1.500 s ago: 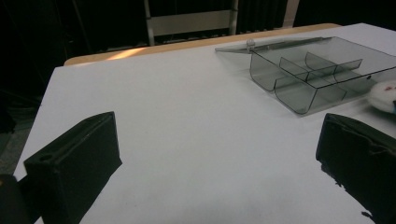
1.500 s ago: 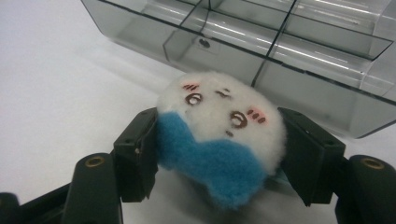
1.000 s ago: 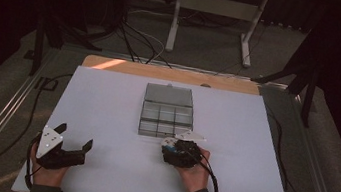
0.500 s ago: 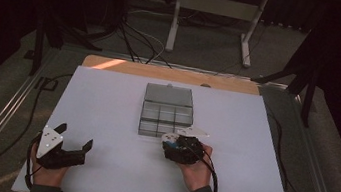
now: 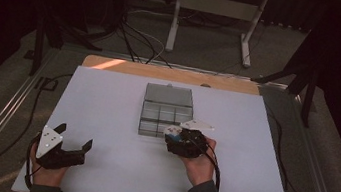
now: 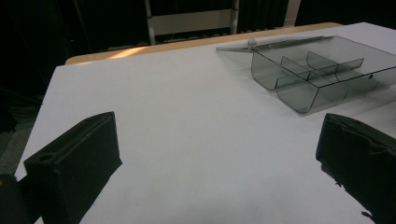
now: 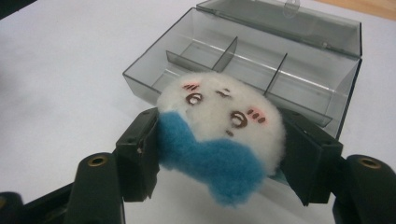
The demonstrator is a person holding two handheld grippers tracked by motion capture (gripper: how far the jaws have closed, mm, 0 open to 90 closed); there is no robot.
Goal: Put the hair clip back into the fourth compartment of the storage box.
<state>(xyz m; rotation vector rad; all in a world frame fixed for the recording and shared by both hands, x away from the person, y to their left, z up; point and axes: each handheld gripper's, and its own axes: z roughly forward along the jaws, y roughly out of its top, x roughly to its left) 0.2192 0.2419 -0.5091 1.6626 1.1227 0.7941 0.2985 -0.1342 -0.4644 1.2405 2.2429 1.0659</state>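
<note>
Holding plush toy (image 7: 219, 135) in right gripper (image 5: 182, 140) at box's (image 5: 167, 106) 5 o'clock; left gripper (image 5: 71, 142) wide, empty. Soft toy could snag on a divider.

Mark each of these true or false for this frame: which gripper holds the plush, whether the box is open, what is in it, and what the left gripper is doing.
1. The right gripper is shut on the white and blue plush toy. True.
2. The clear compartment box has its lid closed. False: the lid is swung open behind it.
3. The box's visible compartments look empty. True.
4. The left gripper holds a second toy. False: its jaws are wide apart with nothing between them.
5. The plush already lies inside the box. False: it is held at the box's near edge.
</note>
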